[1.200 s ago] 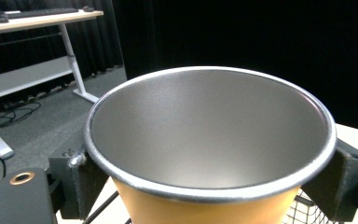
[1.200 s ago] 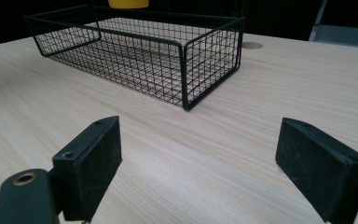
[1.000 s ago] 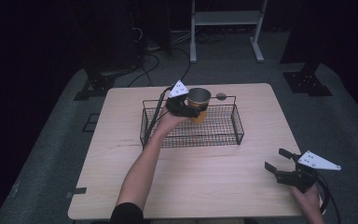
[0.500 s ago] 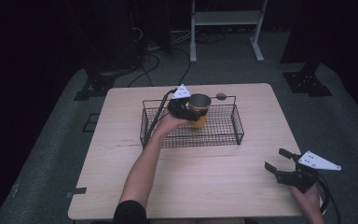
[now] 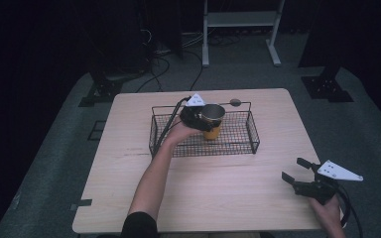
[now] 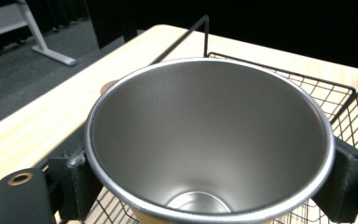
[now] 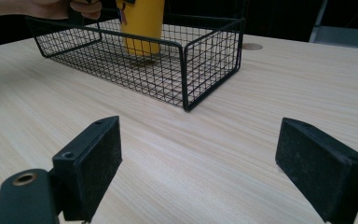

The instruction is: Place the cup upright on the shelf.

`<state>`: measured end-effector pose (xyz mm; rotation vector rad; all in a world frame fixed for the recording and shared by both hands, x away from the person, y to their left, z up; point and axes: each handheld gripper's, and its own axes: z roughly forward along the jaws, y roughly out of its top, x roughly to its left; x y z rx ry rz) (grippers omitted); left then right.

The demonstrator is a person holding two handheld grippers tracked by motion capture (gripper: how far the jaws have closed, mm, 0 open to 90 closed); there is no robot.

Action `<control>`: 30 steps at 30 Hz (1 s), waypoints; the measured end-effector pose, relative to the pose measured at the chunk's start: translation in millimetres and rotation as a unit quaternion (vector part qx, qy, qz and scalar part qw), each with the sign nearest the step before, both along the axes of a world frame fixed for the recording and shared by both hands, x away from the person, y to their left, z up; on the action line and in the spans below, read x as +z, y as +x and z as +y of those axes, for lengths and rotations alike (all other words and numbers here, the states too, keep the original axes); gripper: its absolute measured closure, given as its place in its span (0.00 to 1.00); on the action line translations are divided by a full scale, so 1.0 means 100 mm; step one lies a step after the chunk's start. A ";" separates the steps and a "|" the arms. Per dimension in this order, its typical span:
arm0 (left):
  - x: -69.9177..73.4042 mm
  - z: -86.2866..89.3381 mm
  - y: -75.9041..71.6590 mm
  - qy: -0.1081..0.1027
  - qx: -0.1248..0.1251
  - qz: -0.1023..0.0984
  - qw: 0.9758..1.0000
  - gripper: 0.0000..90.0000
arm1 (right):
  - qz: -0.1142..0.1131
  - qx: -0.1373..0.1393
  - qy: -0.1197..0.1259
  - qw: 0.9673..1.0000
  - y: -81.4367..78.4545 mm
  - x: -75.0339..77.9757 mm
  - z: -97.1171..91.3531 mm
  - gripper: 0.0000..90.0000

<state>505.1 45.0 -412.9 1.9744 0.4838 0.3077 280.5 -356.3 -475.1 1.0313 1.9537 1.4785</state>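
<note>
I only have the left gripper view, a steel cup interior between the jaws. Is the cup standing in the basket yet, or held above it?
Observer: In the right gripper view the cup looks set on the floor of the basket; contact is hard to confirm.
Operator: What does its outside look like?
Observer: Yellow, with a steel rim on top, seen in the high view.
Operator: Where is the other gripper?
Observer: The right gripper is near the table's front right corner, jaws wide open, holding nothing.
Operator: And where in the basket is the cup?
Observer: Around the middle, toward the far wall, with the left gripper clamped on it from the left.
</note>
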 end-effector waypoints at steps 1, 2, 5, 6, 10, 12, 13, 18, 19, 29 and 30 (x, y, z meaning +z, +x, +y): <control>-0.01 0.00 0.00 0.002 -0.001 0.002 1.000 0.13 | 0.000 0.000 0.000 1.000 0.00 0.00 0.00 0.15; -0.02 -0.01 0.00 0.009 -0.004 0.001 1.000 0.13 | 0.000 0.000 0.000 1.000 0.00 0.00 0.00 0.15; -0.04 -0.02 0.00 0.018 -0.009 0.003 1.000 0.13 | 0.000 0.000 0.001 1.000 0.00 0.00 0.00 0.15; -0.05 -0.02 0.00 0.017 -0.011 0.006 1.000 0.13 | 0.000 0.000 0.000 1.000 0.00 0.00 0.00 0.15; -0.07 -0.03 0.00 0.028 -0.019 0.009 0.999 0.12 | 0.000 0.000 0.001 1.000 0.00 0.00 0.00 0.15; -0.06 -0.03 0.00 0.028 -0.018 0.009 0.999 0.12 | 0.000 0.000 0.001 1.000 0.00 0.00 0.00 0.15; -0.06 -0.03 0.00 0.031 -0.020 0.010 0.999 0.12 | 0.000 0.000 0.001 1.000 0.00 0.00 0.00 0.15; -0.05 -0.03 0.00 0.038 -0.023 0.011 0.999 0.12 | 0.000 0.000 0.001 1.000 0.00 0.00 0.00 0.15; -0.05 -0.02 -0.01 0.038 -0.023 0.011 0.999 0.12 | 0.000 0.000 0.001 1.000 0.00 0.00 0.00 0.15; -0.06 -0.04 -0.02 0.044 -0.027 0.011 0.999 0.11 | -0.001 0.001 0.001 1.000 0.00 0.00 0.00 0.15; -0.06 -0.05 -0.02 0.046 -0.028 0.011 0.998 0.11 | -0.001 0.001 0.000 1.000 0.00 0.00 0.00 0.15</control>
